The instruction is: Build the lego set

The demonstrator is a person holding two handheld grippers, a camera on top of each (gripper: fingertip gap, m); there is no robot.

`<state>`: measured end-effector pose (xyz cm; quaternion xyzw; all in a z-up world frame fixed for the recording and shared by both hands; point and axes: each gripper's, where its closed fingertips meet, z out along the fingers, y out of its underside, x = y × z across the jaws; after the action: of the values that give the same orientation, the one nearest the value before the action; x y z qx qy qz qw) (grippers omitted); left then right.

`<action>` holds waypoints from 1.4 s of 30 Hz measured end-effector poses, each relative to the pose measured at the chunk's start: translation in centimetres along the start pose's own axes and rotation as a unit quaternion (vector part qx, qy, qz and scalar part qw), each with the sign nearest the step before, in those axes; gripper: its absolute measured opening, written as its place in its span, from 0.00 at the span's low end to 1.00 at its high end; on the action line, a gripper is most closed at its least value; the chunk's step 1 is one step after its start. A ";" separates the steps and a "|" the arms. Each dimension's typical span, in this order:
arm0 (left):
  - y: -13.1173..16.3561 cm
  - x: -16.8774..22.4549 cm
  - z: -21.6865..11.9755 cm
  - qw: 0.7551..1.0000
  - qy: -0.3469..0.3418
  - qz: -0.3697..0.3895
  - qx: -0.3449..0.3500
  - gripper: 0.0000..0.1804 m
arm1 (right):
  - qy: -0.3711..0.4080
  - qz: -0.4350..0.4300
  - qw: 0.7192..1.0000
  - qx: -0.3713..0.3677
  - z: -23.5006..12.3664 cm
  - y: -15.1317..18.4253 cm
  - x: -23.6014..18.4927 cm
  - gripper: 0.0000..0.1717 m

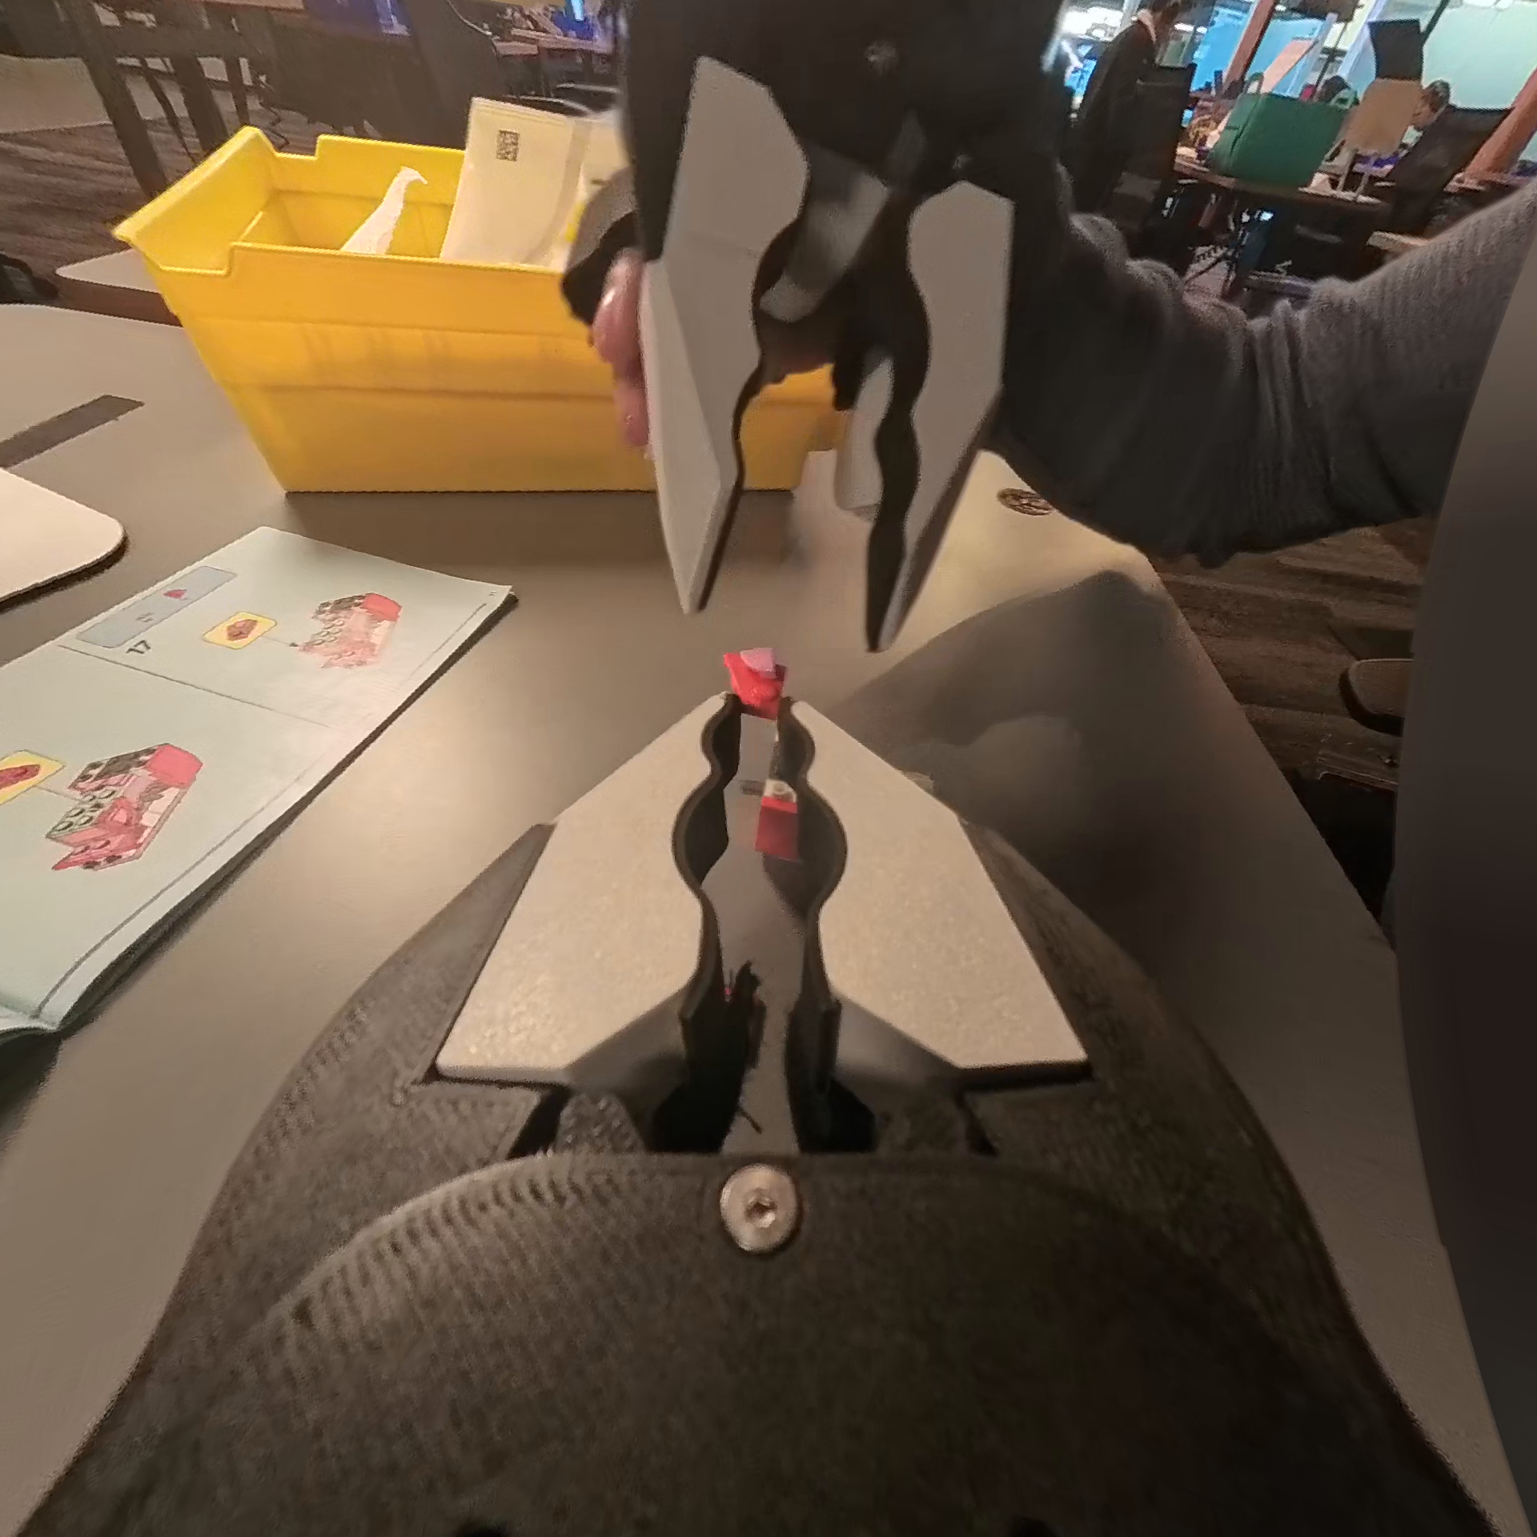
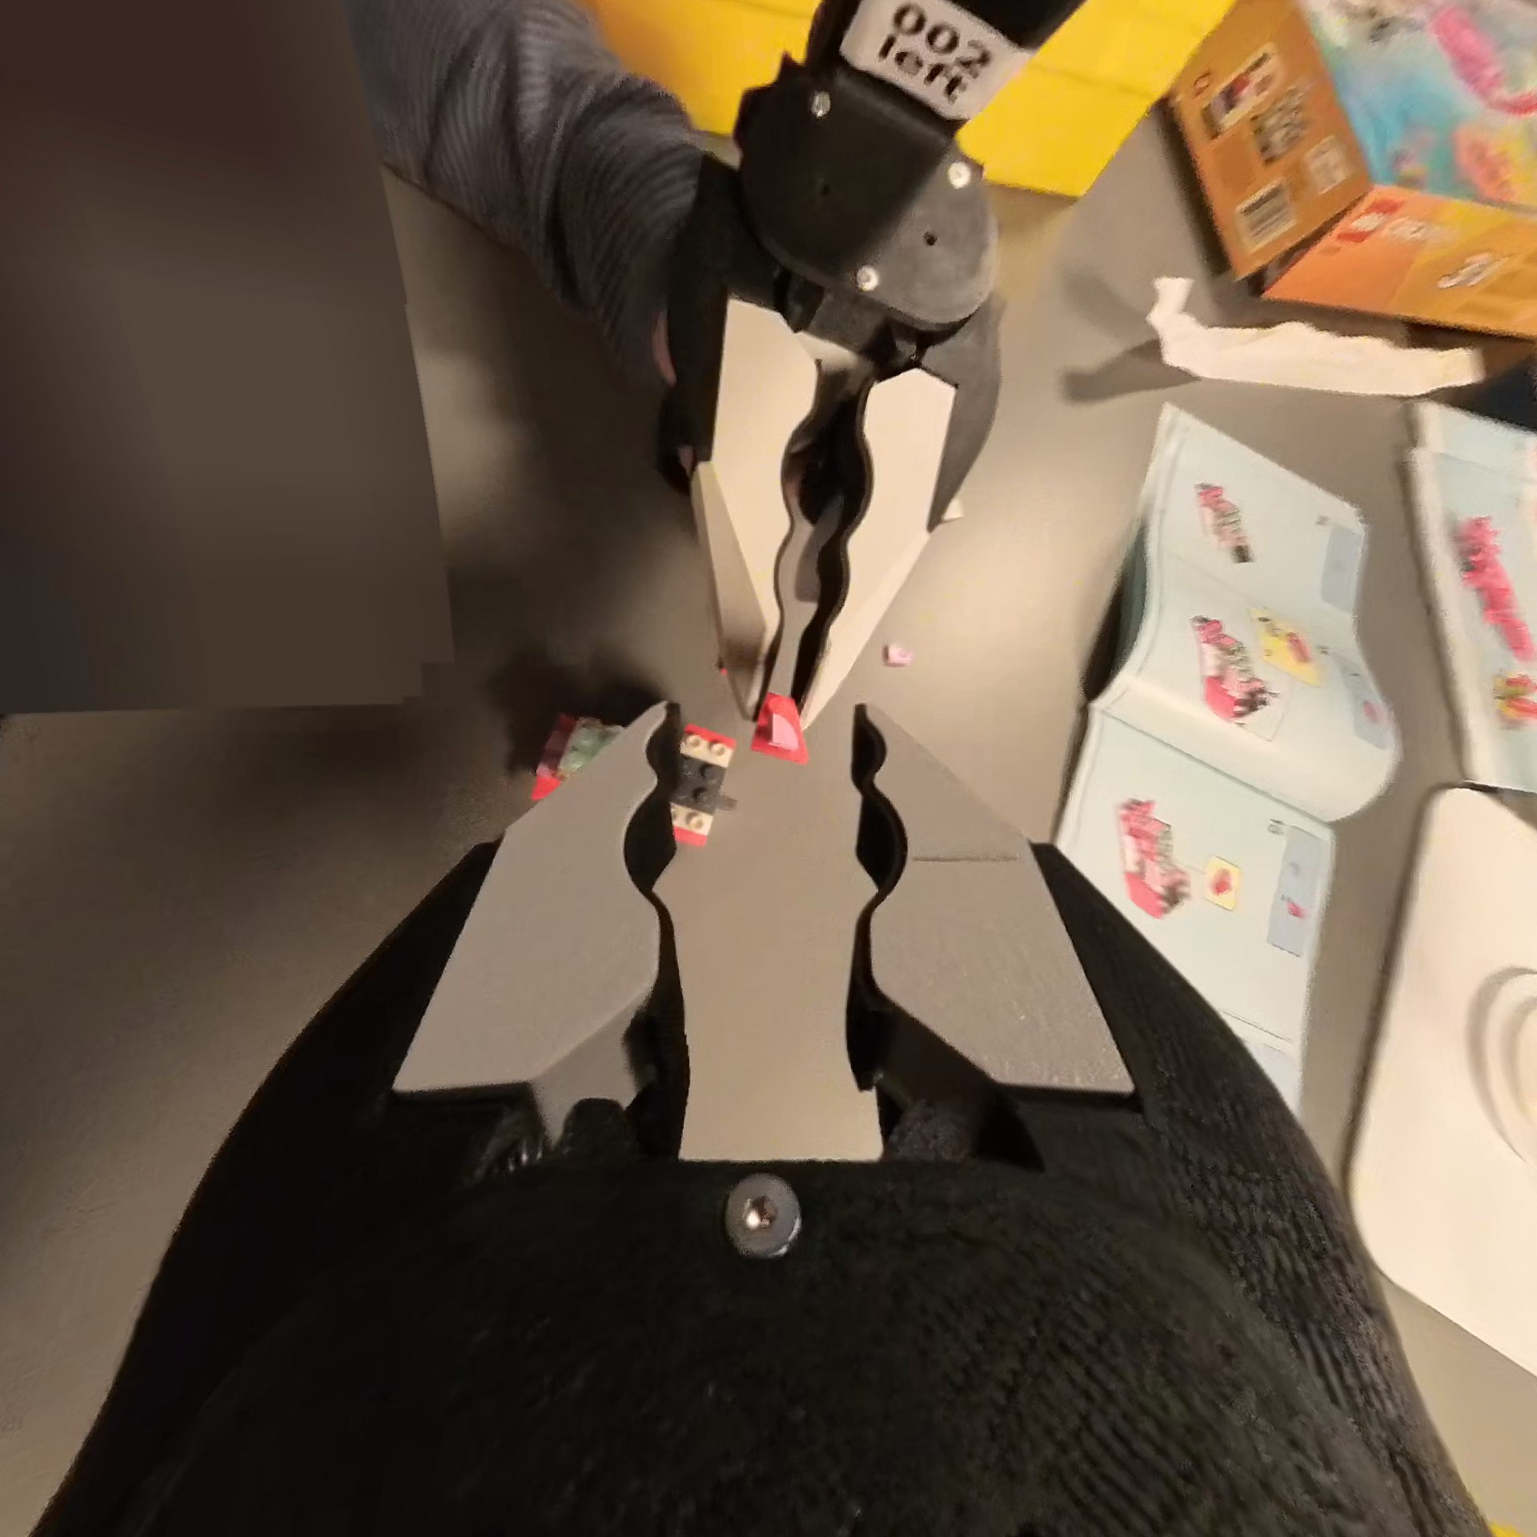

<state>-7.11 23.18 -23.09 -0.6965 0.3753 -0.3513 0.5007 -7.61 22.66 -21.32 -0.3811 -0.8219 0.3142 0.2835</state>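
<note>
Currently left gripper [image 1: 758, 707] pinches a red brick [image 1: 755, 680] at its tips, clear of the table [image 1: 499, 748]; right gripper [image 2: 765, 715] hangs wide open, empty, facing it.

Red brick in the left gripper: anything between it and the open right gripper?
Nothing visible. The red brick is pinched at the left gripper's tips; the right gripper hangs open just beyond it, only bare table between.
</note>
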 end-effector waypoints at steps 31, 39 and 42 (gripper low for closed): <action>-0.7 -1.9 -0.4 0.996 -0.058 -0.065 0.019 0.04 | 0.408 -0.334 0.840 -0.128 1.1 1.2 3.0 0.04; -0.6 -2.1 -0.4 0.993 -0.067 -0.100 0.013 0.04 | 0.430 -0.406 0.787 -0.174 1.2 1.3 3.2 0.03; -0.2 -2.2 -0.3 0.993 -0.069 -0.099 0.003 0.04 | 0.429 -0.428 0.774 -0.181 1.4 1.5 3.1 0.02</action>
<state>-8.35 25.03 -23.06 -0.7510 0.2678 -0.3518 0.4904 -9.59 25.54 -22.60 -0.1294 -0.7349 -0.1907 0.6378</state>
